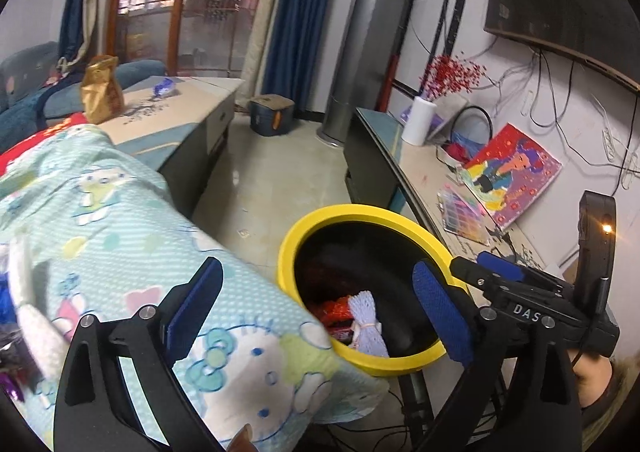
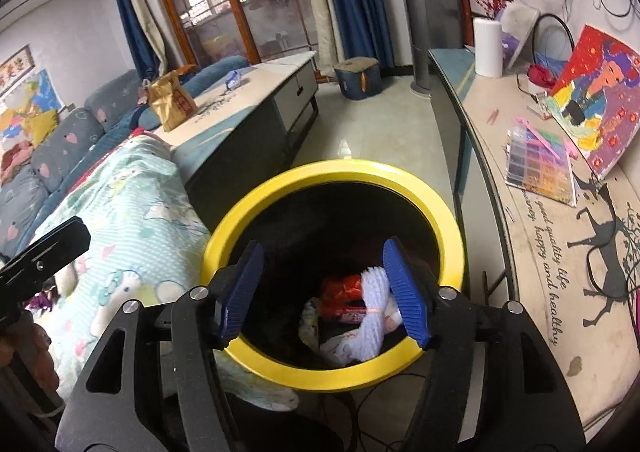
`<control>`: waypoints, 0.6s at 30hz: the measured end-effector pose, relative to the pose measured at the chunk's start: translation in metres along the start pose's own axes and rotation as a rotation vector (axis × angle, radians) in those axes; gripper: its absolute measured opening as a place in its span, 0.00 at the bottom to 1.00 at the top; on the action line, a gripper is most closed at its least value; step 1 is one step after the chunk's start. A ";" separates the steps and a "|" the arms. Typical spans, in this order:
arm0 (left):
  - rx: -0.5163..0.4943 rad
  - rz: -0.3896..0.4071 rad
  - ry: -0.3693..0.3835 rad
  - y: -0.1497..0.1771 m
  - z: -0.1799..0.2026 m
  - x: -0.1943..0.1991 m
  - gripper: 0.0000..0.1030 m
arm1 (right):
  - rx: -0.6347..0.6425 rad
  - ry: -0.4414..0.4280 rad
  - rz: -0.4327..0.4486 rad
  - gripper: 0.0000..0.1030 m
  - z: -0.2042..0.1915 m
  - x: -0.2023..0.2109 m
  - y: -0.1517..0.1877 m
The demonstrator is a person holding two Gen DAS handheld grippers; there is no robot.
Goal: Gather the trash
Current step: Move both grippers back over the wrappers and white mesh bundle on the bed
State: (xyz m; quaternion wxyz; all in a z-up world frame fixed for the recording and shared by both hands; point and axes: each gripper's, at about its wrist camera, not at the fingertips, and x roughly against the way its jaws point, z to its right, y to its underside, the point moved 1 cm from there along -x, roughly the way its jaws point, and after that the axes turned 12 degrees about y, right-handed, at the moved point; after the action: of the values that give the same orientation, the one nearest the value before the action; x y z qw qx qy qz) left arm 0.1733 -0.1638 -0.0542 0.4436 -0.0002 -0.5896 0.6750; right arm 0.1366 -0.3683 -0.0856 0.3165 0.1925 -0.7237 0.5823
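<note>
A black bin with a yellow rim stands between a bed and a long cabinet. Inside it lie a white foam net bundle and a red wrapper. My right gripper hangs over the bin mouth, open, with the trash lying lower down and nothing between its pads. My left gripper stands wide open at the bin's left side, over the blanket's edge, holding nothing. A blurred white thing and purple scraps lie on the blanket at the far left.
The cartoon-print blanket butts against the bin. Beyond it, a low table carries a gold bag and a blue wrapper. The cabinet on the right holds a painting, a bead box and a paper roll. Cables run under the bin.
</note>
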 end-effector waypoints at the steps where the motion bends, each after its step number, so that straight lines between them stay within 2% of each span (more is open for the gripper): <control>1: 0.005 0.008 -0.007 0.000 -0.003 0.005 0.90 | 0.006 -0.007 0.005 0.53 -0.004 0.003 0.000; 11: 0.035 0.100 -0.082 -0.003 -0.021 0.061 0.90 | 0.061 -0.085 0.045 0.54 -0.040 0.028 -0.002; 18: 0.050 0.131 -0.123 -0.003 -0.037 0.091 0.90 | 0.115 -0.156 0.051 0.54 -0.074 0.040 0.002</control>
State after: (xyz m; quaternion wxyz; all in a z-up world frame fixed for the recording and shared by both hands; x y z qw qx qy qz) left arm 0.1393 -0.0806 -0.0157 0.3612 0.0139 -0.5973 0.7159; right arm 0.1239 -0.2931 -0.0506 0.2327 0.2366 -0.7162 0.6140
